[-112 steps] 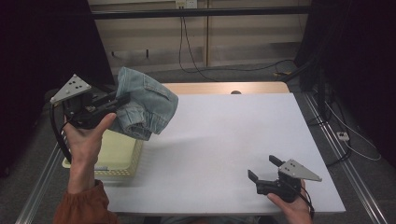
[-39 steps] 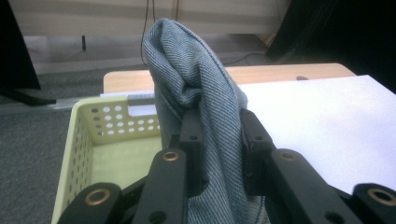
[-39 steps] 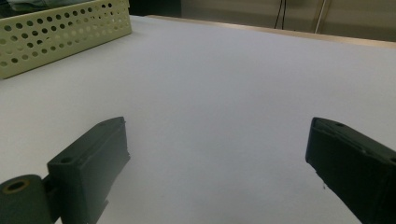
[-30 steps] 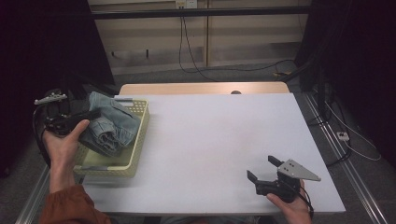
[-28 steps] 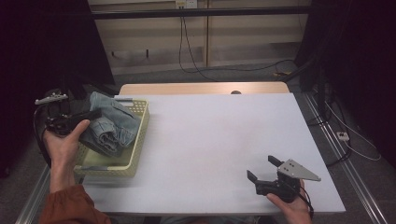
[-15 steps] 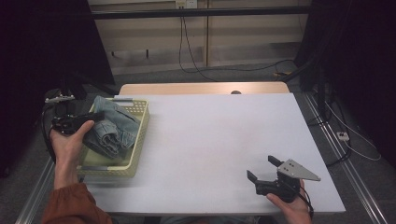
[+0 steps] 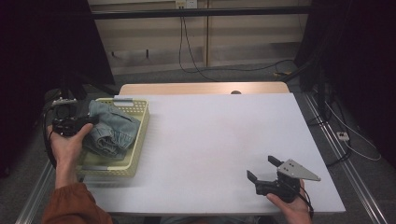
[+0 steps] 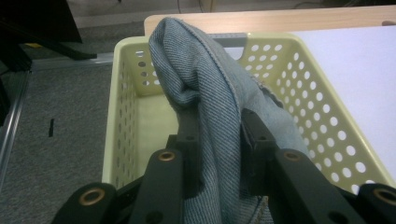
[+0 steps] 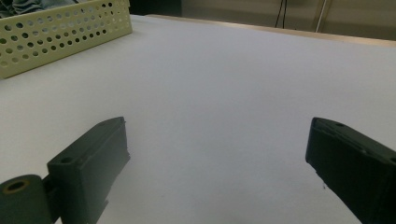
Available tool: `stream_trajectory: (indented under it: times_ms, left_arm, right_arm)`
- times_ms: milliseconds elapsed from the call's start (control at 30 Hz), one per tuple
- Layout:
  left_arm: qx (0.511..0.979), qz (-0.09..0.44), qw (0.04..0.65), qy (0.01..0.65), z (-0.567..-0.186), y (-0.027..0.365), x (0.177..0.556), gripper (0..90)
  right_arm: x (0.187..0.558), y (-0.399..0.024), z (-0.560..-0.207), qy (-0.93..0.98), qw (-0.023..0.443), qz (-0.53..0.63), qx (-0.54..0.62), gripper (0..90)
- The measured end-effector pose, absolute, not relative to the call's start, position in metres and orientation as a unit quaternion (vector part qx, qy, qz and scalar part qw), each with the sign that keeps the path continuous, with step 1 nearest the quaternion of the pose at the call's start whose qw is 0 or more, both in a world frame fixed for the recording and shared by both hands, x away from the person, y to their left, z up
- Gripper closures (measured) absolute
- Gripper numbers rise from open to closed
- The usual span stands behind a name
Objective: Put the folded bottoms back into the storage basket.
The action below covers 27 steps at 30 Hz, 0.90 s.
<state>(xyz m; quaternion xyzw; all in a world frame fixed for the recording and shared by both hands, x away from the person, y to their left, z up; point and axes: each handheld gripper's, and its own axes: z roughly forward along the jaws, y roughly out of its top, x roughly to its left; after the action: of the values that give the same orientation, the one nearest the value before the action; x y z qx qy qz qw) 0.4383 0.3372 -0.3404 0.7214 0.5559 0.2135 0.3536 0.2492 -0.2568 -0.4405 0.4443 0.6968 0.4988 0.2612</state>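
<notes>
Nearly done: your left gripper (image 8: 219, 154) jaws pinch denim garment (image 8: 215, 107), bulk already inside yellow basket (image 8: 327, 135). Release left. Right gripper (image 9: 219, 172) jaws spread over bare counter (image 9: 224, 74).

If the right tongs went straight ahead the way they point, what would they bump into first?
Probably the yellow basket. The open right tongs point across bare white table toward its side wall. The aim is hard to judge, so they might slip past its near end.
</notes>
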Motion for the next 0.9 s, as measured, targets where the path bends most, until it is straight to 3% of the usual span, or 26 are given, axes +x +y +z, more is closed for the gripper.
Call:
stream_trajectory:
  times_ms: [900]
  left_arm:
    - [0.728, 0.225, 0.300, 0.574, -0.361, 0.341, 0.449, 71.7]
  right_arm:
    - [0.249, -0.257, -0.441, 0.697, 0.261, 0.499, 0.444, 5.9]
